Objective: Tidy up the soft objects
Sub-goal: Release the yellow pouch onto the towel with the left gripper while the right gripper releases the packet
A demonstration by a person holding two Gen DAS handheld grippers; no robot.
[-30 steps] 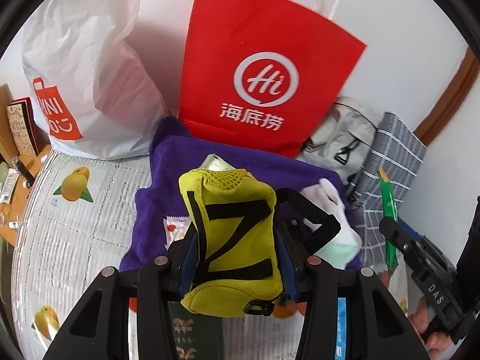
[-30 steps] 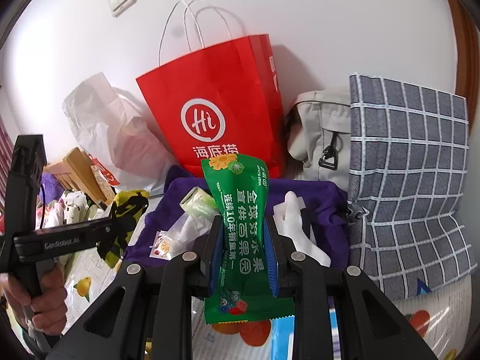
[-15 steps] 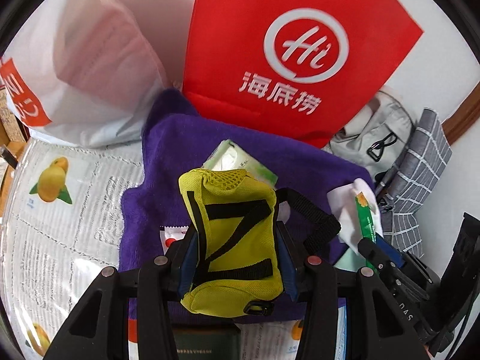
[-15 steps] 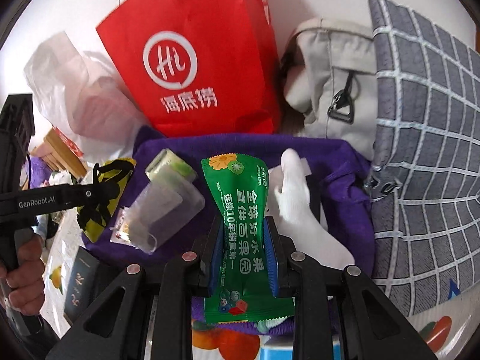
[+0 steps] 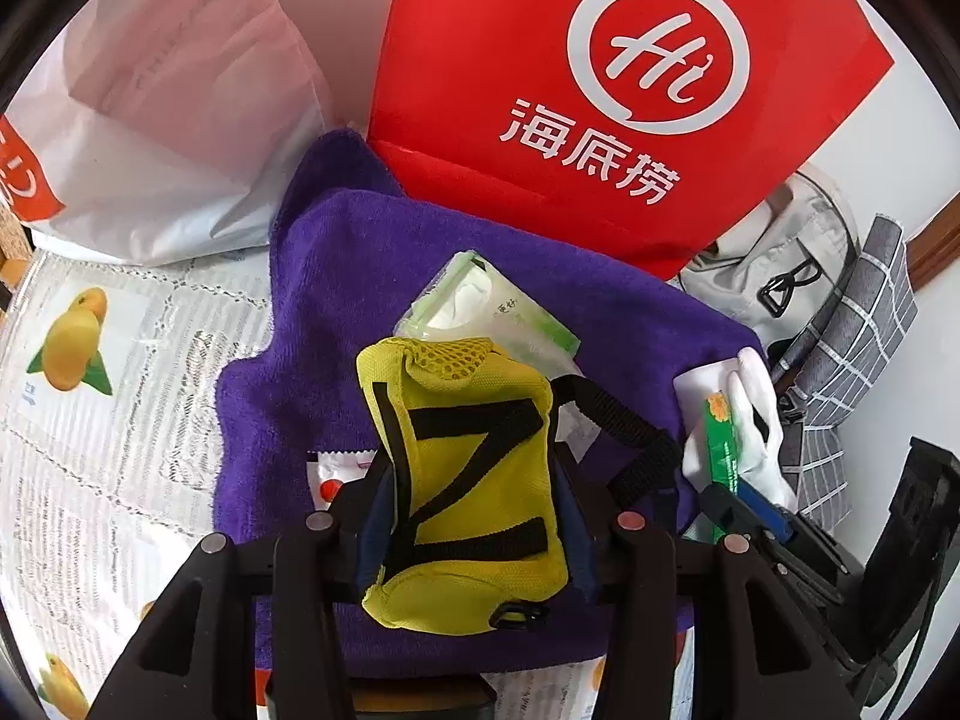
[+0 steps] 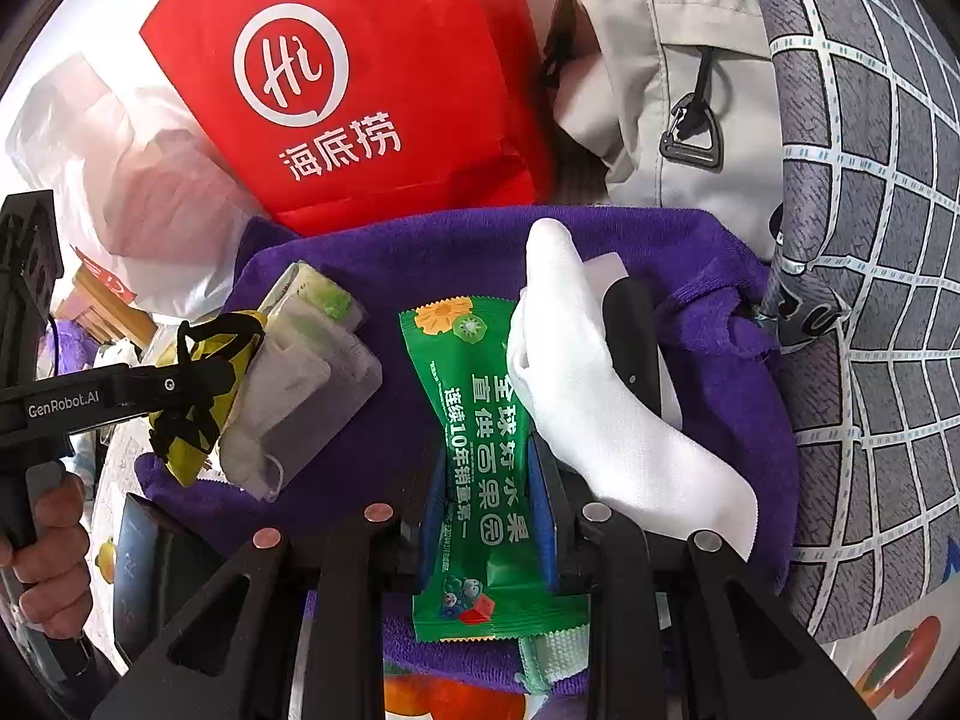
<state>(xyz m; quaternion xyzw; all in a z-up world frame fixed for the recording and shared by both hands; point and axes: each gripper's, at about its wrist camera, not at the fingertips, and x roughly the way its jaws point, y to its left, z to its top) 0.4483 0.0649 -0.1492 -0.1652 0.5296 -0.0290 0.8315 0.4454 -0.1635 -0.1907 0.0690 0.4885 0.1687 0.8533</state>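
Note:
A purple towel [image 5: 336, 276] lies on the fruit-print tablecloth, in front of a red paper bag [image 5: 600, 90]. Low over its near edge, my left gripper [image 5: 474, 516] grips a yellow pouch [image 5: 456, 396] with black straps; its jaws are opening slightly, though the pads still touch the pouch. To the right, over the same towel [image 6: 420, 252], my right gripper [image 6: 489, 480] is shut on a green snack packet [image 6: 474, 372], close beside a white sock [image 6: 576, 372]. A green tissue pack [image 5: 486, 306] and a clear packet [image 6: 300, 396] also lie on the towel.
A white plastic bag [image 5: 168, 90] stands at the back left. At the right are a grey bag [image 6: 672, 72] and a checked grey bag [image 6: 870, 240]. A dark booklet [image 6: 144, 558] lies by the towel's near left corner. A hand [image 6: 54, 558] holds the left gripper's handle.
Both grippers have come down and forward over the purple towel, which now fills more of each view. Each keeps its object.

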